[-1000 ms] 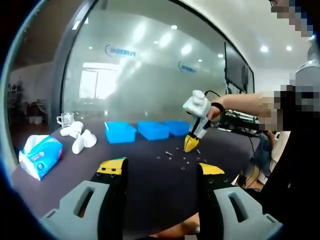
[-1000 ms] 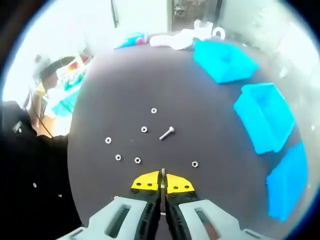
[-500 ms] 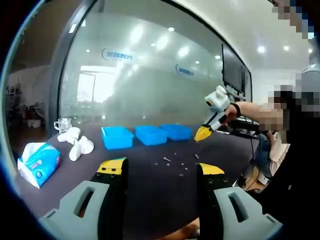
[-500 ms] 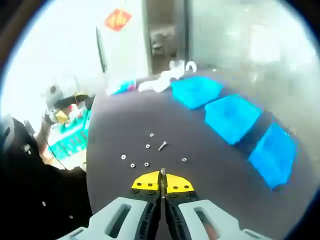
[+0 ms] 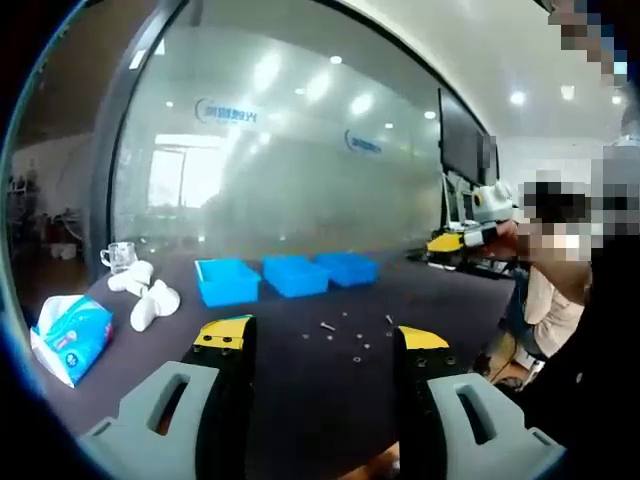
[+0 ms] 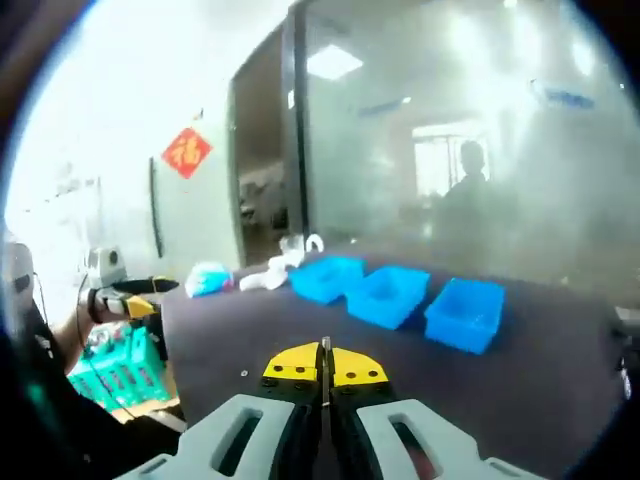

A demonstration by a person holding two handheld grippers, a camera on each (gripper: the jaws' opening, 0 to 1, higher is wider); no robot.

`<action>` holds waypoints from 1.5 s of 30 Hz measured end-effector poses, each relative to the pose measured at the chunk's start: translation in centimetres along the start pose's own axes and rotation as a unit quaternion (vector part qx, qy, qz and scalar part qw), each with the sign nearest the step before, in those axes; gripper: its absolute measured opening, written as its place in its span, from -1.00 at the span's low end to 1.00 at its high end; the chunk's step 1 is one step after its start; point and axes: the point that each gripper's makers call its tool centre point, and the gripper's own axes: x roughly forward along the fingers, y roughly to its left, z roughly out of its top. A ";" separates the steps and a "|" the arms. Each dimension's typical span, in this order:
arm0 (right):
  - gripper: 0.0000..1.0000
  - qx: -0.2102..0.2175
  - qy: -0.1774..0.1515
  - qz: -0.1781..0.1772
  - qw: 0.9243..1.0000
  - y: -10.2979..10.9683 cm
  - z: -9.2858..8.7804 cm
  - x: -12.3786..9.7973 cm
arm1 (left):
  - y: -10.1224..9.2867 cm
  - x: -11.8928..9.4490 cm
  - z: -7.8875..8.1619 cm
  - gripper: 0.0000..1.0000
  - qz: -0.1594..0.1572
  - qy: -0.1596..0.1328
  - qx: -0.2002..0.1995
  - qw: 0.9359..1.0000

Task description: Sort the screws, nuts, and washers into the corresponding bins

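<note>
Dark table (image 5: 300,380): three blue bins (image 5: 290,275), scattered hardware (image 5: 350,338), tissue pack (image 5: 68,335).

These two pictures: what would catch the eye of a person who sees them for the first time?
Three bright blue plastic bins stand in a row on the dark table, before a frosted glass wall. Small silver screws, nuts and washers lie scattered in front of them. The left claw gapes open in the foreground, while the right claw is closed.

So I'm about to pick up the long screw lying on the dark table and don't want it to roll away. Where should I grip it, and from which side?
Probably across the shank, near its middle, coming straight down from above. The screw lies flat on the table among small nuts and washers, so set the jaws crosswise to its length. The left gripper is open and nearest.
</note>
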 end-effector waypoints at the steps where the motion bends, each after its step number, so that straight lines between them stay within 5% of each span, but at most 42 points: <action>1: -1.00 0.012 -0.015 -0.012 1.000 -0.3 0.2 -0.6 | 0.0 0.0 0.0 0.05 0.001 0.000 0.000 1.000; 6: -1.00 0.004 -0.066 -0.086 0.994 -1.9 0.4 -3.2 | -0.3 0.1 0.3 0.05 -0.002 -0.006 -0.002 1.000; 9: -1.00 -0.005 -0.107 -0.140 0.984 -3.1 1.1 -4.7 | -0.3 0.2 0.3 0.05 0.001 -0.004 0.001 1.000; 17: -1.00 0.003 -0.145 -0.175 0.974 -5.1 2.5 -4.1 | -0.2 0.0 0.2 0.05 0.005 -0.003 0.001 1.000; 31: -1.00 -0.004 -0.172 -0.196 0.965 -9.0 7.5 2.7 | 0.3 -0.3 -0.3 0.05 0.011 -0.002 -0.007 1.000; 39: -1.00 -0.021 -0.144 -0.186 0.972 -10.9 9.2 8.7 | 0.8 -0.6 -0.4 0.05 0.015 -0.007 -0.018 1.000; 45: -1.00 -0.010 -0.111 -0.198 0.974 -13.2 8.8 12.2 | 1.3 -0.9 -0.5 0.05 0.021 -0.009 -0.023 0.999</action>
